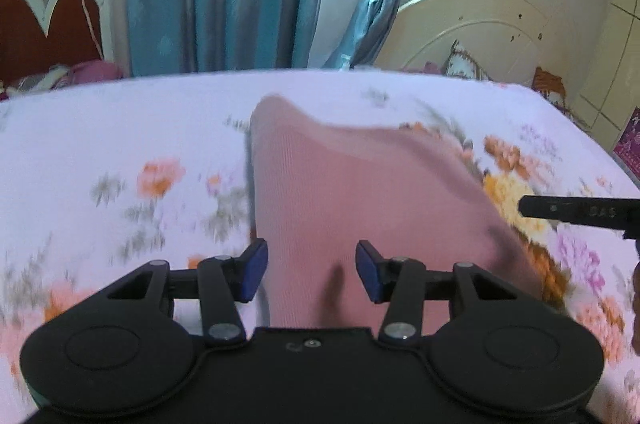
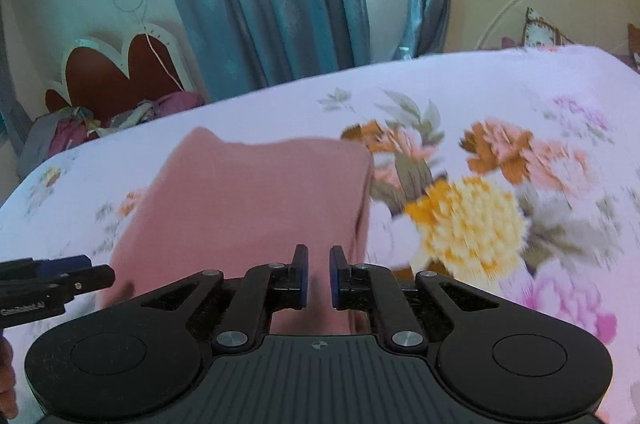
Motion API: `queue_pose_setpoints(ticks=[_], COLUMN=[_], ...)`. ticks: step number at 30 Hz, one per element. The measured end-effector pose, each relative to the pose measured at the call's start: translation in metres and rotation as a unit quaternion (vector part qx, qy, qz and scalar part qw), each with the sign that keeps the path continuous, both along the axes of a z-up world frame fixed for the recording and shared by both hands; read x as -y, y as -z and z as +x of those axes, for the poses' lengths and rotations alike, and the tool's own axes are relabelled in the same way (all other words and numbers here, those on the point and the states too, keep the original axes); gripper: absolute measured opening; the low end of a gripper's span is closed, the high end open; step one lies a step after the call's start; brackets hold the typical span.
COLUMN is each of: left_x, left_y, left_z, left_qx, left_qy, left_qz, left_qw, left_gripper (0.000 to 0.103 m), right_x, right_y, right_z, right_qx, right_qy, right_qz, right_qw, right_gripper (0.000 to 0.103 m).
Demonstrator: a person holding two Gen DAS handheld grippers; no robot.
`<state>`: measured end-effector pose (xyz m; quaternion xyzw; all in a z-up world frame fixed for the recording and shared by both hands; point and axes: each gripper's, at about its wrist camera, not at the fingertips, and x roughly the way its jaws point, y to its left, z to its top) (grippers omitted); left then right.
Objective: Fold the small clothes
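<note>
Both the left claw and right claw gape unclamped over the pink garment's near edge; floral bed lies around it.

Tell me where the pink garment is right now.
The pink garment lies on the floral bedsheet, directly ahead of both grippers: between the left gripper fingers, left of centre in the right view.
</note>
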<state>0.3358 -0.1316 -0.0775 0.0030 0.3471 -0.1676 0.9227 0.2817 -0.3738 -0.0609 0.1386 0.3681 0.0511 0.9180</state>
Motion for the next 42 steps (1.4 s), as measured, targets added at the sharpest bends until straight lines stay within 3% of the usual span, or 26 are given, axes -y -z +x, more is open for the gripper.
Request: queue_pose_setpoints(ticks=[7,15,18,22,24,26,29,30,32,34,42], left_x=[0.023,0.048,0.041,0.026,0.026,0.027,0.034,0.034,0.032,0.022,0.019], left_y=[0.001,0.020,0.042,0.057,0.058,0.055,0.040,0.042,0.056,0.058,0.036], left_z=[0.063,0.128,0.150,0.143,0.144,0.147,0.151,0.159,0.175,0.179,0.149], left_qx=[0.004,0.018,-0.006,0.001,0.001,-0.006,0.021,0.017,-0.031,-0.044,-0.013], left_qy=[0.004,0.008,-0.016,-0.029,-0.035,-0.039,-0.042,-0.046,-0.057,-0.072,-0.055], left_qz=[0.003,0.024,0.037,0.009,0.003,0.003,0.017,0.020,0.018,-0.006,0.014], left_qw=[1.0000,0.9995,0.9992,0.9995,0.9994,0.9992,0.9987,0.9986,0.9977,0.9965,0.9983], left_gripper=[0.047,0.047,0.050,0.053,0.053,0.052,0.048,0.049,0.051,0.056,0.054], right_x=[-0.007,-0.020,-0.024,-0.029,-0.023,-0.012,-0.016,-0.015,-0.012,-0.010,-0.006], right_y=[0.004,0.034,0.051,0.068,0.081,0.086,0.075,0.077,0.091,0.088,0.051], right_z=[0.062,0.134,0.148,0.156,0.163,0.165,0.161,0.160,0.165,0.168,0.136], right_qx=[-0.002,-0.020,-0.027,-0.017,-0.023,-0.026,-0.005,0.003,-0.014,-0.022,0.001], right_qy=[0.015,0.016,0.008,-0.017,-0.001,0.010,-0.001,0.002,0.005,0.003,0.006], right_qz=[0.005,-0.024,-0.046,-0.072,-0.093,-0.066,-0.073,-0.075,-0.079,-0.077,-0.054], right_qw=[1.000,0.999,0.999,0.997,0.995,0.997,0.997,0.997,0.997,0.997,0.999], right_gripper=[0.009,0.009,0.009,0.009,0.009,0.009,0.009,0.009,0.009,0.009,0.009])
